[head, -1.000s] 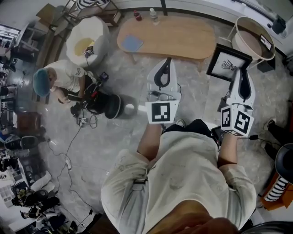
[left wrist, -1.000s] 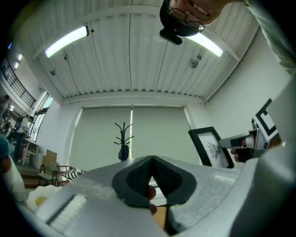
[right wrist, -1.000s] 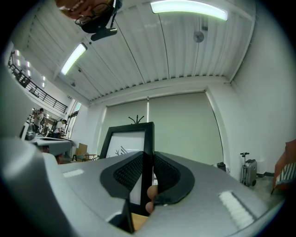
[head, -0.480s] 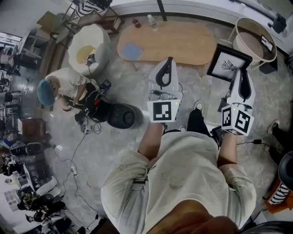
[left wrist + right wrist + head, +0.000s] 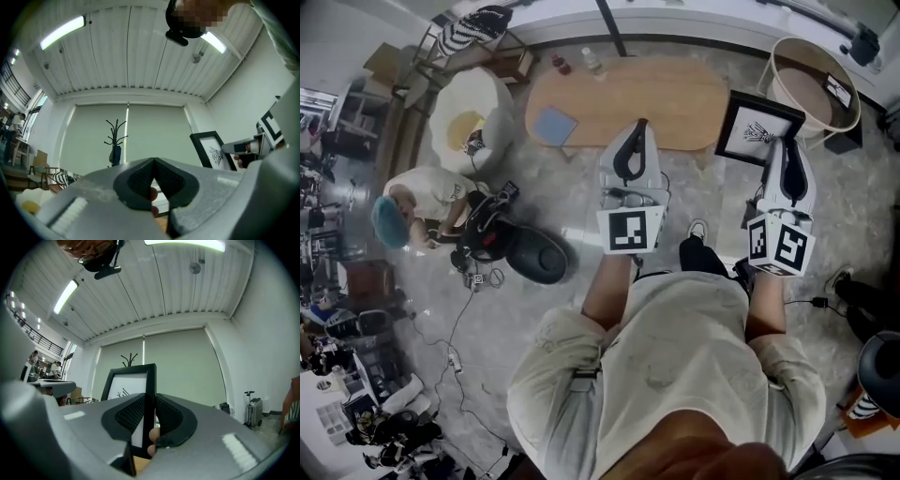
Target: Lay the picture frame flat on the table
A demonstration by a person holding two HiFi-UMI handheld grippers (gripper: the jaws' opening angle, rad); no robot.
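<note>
My right gripper is shut on the black picture frame, which shows a white mat and a dark drawing. It is held upright in the air by the right end of the oval wooden table. In the right gripper view the frame's right edge is pinched between the pads. My left gripper hangs over the table's near edge, shut and empty, its jaws meeting at the tip. From the left gripper view the frame and the right gripper show at the right.
A blue square lies on the table's left part, and two bottles stand at its far edge. A round basket table is at the right, a white seat at the left. A crouching person and cables are on the floor.
Both grippers keep their pose and the right one keeps its hold. The room has slid under them as the person steps; the table's right end now lies closer to the frame.
</note>
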